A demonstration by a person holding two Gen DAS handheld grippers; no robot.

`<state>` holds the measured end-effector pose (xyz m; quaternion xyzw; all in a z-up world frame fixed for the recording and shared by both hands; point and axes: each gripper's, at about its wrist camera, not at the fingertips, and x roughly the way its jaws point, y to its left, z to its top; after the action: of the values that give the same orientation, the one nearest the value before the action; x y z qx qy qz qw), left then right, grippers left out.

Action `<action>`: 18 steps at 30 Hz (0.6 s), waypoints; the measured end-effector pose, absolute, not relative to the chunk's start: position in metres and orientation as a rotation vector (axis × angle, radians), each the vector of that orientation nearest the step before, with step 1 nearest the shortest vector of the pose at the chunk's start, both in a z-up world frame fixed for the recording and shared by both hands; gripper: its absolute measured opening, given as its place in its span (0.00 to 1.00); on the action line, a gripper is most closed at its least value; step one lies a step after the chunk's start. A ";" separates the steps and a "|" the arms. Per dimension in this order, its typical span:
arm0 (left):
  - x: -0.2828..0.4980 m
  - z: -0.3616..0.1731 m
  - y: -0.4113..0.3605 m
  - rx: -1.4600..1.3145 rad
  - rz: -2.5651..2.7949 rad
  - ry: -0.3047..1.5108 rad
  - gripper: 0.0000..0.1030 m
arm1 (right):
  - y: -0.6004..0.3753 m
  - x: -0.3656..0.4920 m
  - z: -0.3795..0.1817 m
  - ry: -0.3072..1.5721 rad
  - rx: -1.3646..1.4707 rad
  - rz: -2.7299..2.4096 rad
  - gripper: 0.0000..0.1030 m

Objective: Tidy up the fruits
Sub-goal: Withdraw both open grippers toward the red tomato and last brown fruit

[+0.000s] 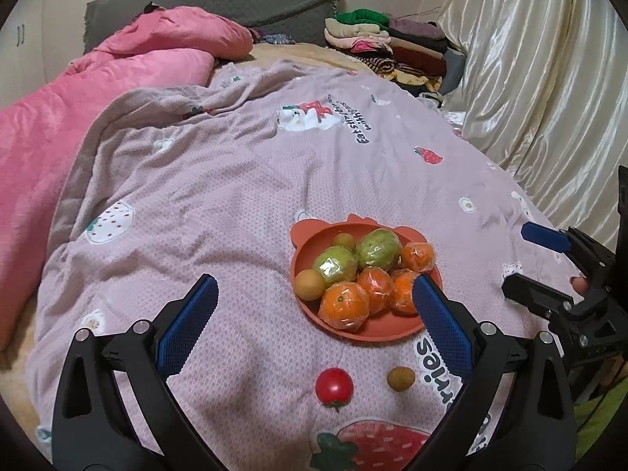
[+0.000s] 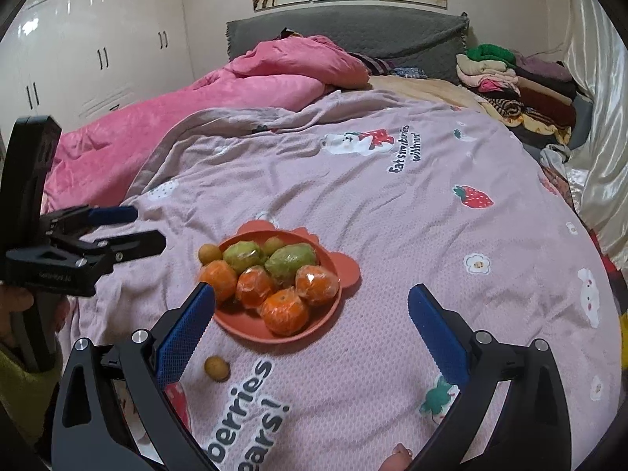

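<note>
Fruits wrapped in clear film, four oranges (image 1: 344, 306) and two green ones (image 1: 378, 249), sit heaped with two small tan-brown round fruits in a terracotta-coloured silicone plate with little ears (image 1: 376, 329), which lies on the pink-lilac strawberry-print quilt (image 1: 235, 180) of the bed, just ahead of our left hand-held gripper (image 1: 316, 316) and partly behind its right blue pad. Two pieces are not yet in: a small red tomato with a green calyx (image 1: 334, 387) and a small tan round fruit (image 1: 401, 378), both on the quilt close below the left hand-held gripper's fingertips, nearer to us than the plate.

Our left hand-held gripper stands wide open and holds nothing. Our right hand-held gripper (image 2: 312, 310) is likewise spread wide and empty, with the plate just ahead and to its left and the loose tan fruit beside its left finger.

We judge the step in hand to be picking up a loose fruit. To do it well, we should bring the pads down on either side of the tomato, centred on its widest part, and close gently, since it looks soft and the quilt will give beneath it. We should then set it into a gap at the plate's near rim, because the heap could let a round fruit roll off.
</note>
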<state>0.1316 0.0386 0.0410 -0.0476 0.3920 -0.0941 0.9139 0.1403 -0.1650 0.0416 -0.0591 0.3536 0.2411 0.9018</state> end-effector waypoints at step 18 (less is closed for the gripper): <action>0.095 0.022 0.041 -0.073 -0.202 0.859 0.90 | -0.151 0.108 0.020 0.799 -0.170 0.550 0.95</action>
<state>0.0950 0.0410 0.0219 -0.0355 0.4157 -0.0978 0.9035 0.1084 -0.1509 0.0201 -0.0818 0.3836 0.2642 0.8811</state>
